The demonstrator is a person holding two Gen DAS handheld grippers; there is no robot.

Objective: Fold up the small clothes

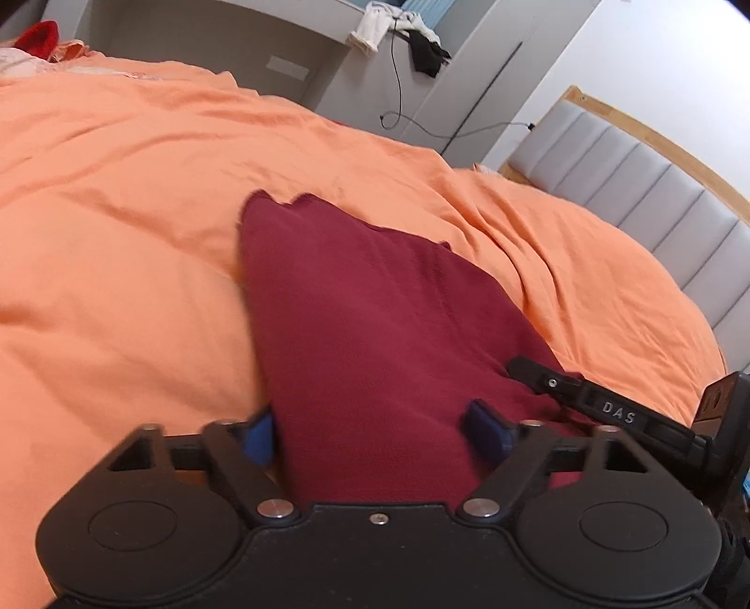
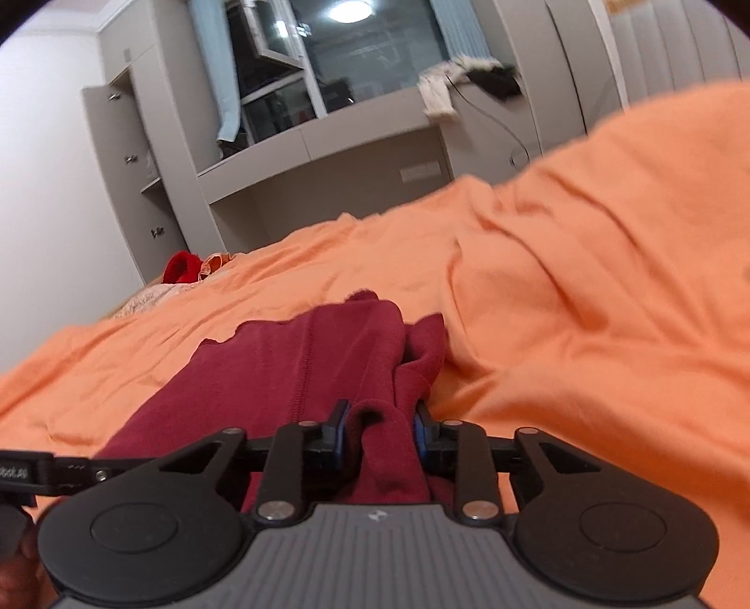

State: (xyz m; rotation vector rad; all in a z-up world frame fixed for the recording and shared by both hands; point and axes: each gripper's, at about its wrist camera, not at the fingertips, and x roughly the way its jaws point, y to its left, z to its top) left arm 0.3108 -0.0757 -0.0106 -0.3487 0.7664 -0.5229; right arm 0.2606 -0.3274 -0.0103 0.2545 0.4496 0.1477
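A dark red knitted garment [image 1: 375, 304] lies on the orange bedspread [image 1: 117, 211], stretching away from me. My left gripper [image 1: 372, 435] stands wide over its near end, with the cloth lying flat between the blue pads [image 1: 258, 440] and not pinched. In the right wrist view the same garment [image 2: 290, 375] shows a seam and a rumpled right edge. My right gripper [image 2: 380, 431] has its jaws narrow, with a bunched fold of that edge squeezed between them. One black finger of the right gripper [image 1: 562, 389] rests on the cloth at the right of the left wrist view.
A grey padded headboard [image 1: 633, 187] with a wooden rim borders the bed. Grey built-in desk and cabinets [image 2: 328, 154] stand beyond, with white and black clothes [image 1: 403, 33] on a ledge and a dangling cable. A bright red item [image 2: 180, 267] lies at the far bed edge.
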